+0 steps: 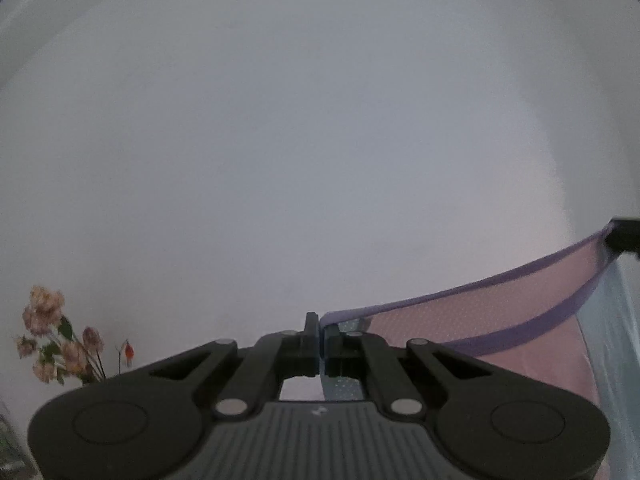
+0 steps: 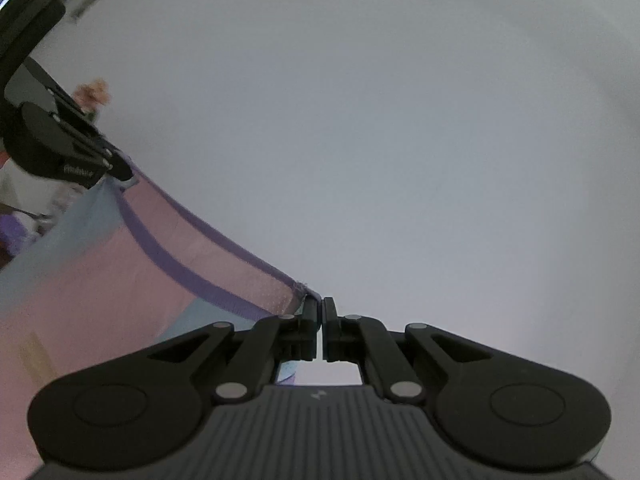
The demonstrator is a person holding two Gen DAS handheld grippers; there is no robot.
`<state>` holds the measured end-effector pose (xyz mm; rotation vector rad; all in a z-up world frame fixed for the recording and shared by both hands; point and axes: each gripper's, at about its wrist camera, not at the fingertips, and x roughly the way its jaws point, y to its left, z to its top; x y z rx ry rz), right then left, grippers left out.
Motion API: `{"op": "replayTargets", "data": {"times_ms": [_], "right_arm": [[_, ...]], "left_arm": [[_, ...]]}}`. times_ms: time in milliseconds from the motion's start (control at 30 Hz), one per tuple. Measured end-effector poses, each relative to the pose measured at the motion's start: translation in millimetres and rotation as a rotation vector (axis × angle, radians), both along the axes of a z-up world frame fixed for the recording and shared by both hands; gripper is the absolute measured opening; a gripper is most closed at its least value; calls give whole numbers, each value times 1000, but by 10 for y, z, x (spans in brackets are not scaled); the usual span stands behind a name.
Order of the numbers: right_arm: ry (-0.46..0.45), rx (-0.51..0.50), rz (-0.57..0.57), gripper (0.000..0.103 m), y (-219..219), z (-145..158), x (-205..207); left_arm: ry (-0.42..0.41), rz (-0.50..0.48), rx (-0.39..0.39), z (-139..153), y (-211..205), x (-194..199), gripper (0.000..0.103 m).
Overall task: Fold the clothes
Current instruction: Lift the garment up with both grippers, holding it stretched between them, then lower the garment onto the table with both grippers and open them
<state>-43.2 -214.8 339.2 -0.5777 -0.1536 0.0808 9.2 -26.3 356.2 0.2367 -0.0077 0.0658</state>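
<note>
Left tool (image 1: 320,330) clamps garment (image 1: 500,320) hem | right tool (image 2: 319,314) clamps opposite corner | fabric taut

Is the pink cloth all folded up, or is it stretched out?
Stretched out. The pink cloth hangs in the air between the left gripper and the right gripper, each pinching a corner of its purple edge.

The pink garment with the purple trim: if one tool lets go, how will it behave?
Likely floppy: the pink garment sags between the left tool and right tool. Probably light, since thin pinches hold it. The freed corner would likely drop.
</note>
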Motion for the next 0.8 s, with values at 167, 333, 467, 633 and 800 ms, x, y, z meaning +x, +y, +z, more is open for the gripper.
{"op": "replayTargets", "data": {"times_ms": [167,333,467,633,800], "right_arm": [[-132,39,-21,1,-5,460,-189],[-202,13,18,1,5,557,-866],[-46,-47,105,1,85,-30,-1284],[297,-106,225,1,227,-1214,-1639],[927,84,358,5,182,-2482,-1549]], "left_arm": [[-191,-8,9,434,-51,-101,1],[-264,-61,4,520,52,-609,1],[-154,-70,30,-75,199,-730,1],[258,-100,-48,-1758,550,-869,13],[649,-144,-259,-3158,920,-1364,23]]}}
